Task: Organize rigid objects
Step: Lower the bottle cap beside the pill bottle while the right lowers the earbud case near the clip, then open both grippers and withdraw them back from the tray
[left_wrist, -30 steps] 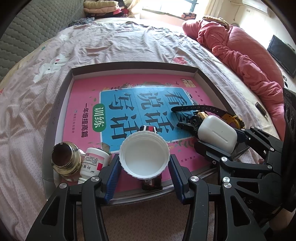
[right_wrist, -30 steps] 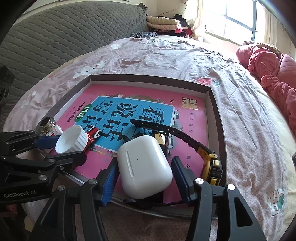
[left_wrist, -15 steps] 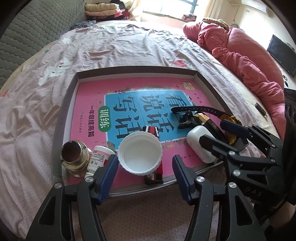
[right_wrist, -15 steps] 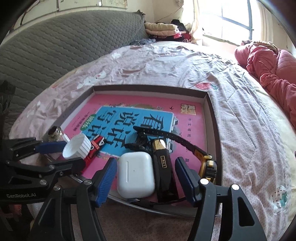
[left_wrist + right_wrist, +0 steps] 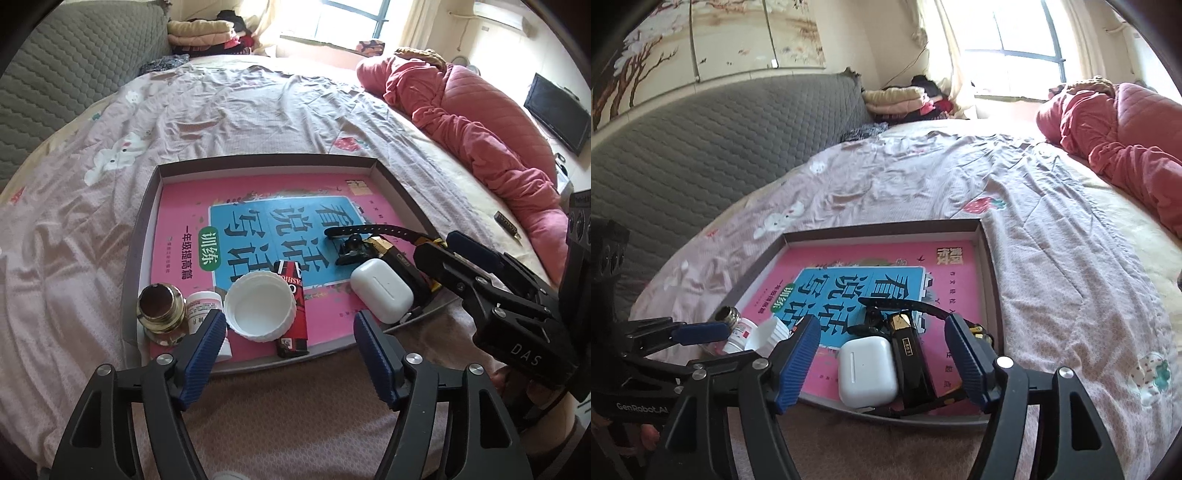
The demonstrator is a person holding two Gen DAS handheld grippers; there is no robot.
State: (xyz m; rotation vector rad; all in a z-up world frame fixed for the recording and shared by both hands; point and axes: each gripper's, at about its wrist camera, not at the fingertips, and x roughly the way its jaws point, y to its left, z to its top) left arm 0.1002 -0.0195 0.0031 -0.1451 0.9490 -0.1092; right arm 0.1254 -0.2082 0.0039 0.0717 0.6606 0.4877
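A shallow brown tray (image 5: 258, 162) lies on the bed with a pink and blue book (image 5: 258, 218) in it. Along its near edge sit a brass fitting (image 5: 159, 308), a small white pill bottle (image 5: 201, 306), a white cap (image 5: 260, 308) resting on a red and black tube (image 5: 291, 317), a white earbud case (image 5: 380, 290) and black and gold items with a strap (image 5: 380, 240). My left gripper (image 5: 288, 354) is open and empty, just before the cap. My right gripper (image 5: 881, 356) is open and empty above the earbud case (image 5: 867, 371).
The bed has a pinkish patterned sheet (image 5: 221, 110). A red quilt (image 5: 480, 122) is heaped at the right. A grey padded headboard (image 5: 701, 140) stands at the left, folded clothes (image 5: 897, 99) by the window. A small dark object (image 5: 508, 223) lies right of the tray.
Both grippers have opened and pulled back. The white cap and the earbud case were let go and now rest in the tray.
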